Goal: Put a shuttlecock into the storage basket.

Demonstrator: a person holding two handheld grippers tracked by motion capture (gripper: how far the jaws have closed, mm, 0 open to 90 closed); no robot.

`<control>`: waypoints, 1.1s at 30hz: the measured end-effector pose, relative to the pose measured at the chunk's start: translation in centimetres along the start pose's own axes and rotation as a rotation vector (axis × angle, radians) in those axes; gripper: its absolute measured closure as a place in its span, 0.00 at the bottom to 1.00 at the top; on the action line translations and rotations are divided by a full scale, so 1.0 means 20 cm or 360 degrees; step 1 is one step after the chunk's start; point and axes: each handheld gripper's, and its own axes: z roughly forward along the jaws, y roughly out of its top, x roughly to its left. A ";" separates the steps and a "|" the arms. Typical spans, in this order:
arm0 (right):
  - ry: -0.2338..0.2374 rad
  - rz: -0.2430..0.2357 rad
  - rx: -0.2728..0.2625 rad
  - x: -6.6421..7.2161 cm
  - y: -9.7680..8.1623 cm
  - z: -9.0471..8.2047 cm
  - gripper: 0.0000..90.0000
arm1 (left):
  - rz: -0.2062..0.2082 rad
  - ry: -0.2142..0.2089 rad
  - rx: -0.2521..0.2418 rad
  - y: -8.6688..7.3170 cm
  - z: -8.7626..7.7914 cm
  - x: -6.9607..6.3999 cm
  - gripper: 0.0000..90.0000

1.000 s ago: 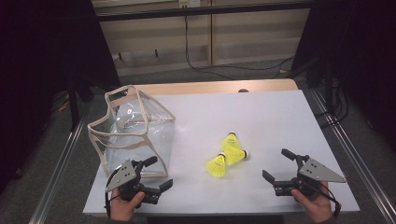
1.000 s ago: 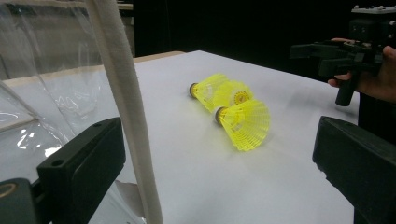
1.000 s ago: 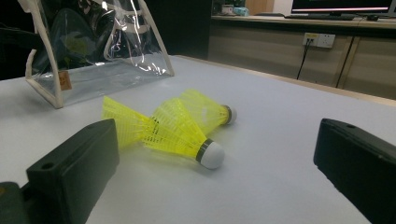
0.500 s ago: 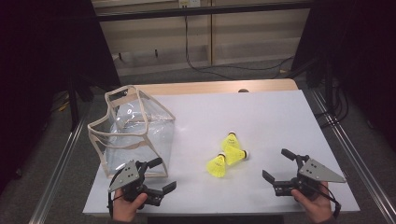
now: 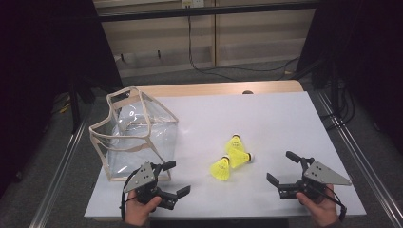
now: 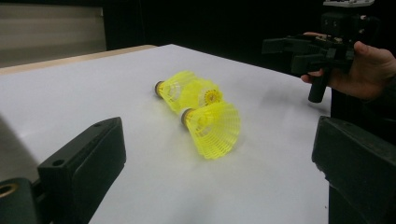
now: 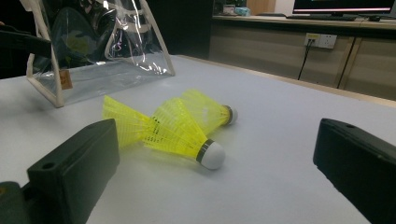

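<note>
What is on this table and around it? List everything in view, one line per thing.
shuttlecocks: three, yellow, lying in a cluster right of centre on the table
bag: one, clear plastic with beige trim, standing open at the table's left
table: one, white top with a wood strip at the far edge
cable: one, black, on the floor beyond the table
wall socket: one, white, on the far wooden panel
left gripper: one, black, fingers open, held at the near left edge
right gripper: one, black, fingers open, held at the near right edge
hands: two, one gripping each handle
</note>
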 end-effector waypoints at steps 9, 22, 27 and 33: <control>-0.0002 -0.0002 0.0001 0.00 0.00 0.00 0.00 | -0.0023 0.0035 0.0024 0.01 0.08 -0.01 0.03; 0.0003 -0.0006 -0.0007 0.00 0.01 0.02 0.00 | -0.0026 0.0105 0.0098 0.01 0.16 -0.04 0.01; 0.0004 -0.0011 -0.0005 0.00 0.01 0.03 0.00 | -0.0017 0.0116 0.0119 0.02 0.18 -0.06 0.01; 0.0006 -0.0007 0.0002 -0.01 0.00 0.03 0.00 | -0.0013 0.0074 0.0142 0.01 0.21 -0.08 0.03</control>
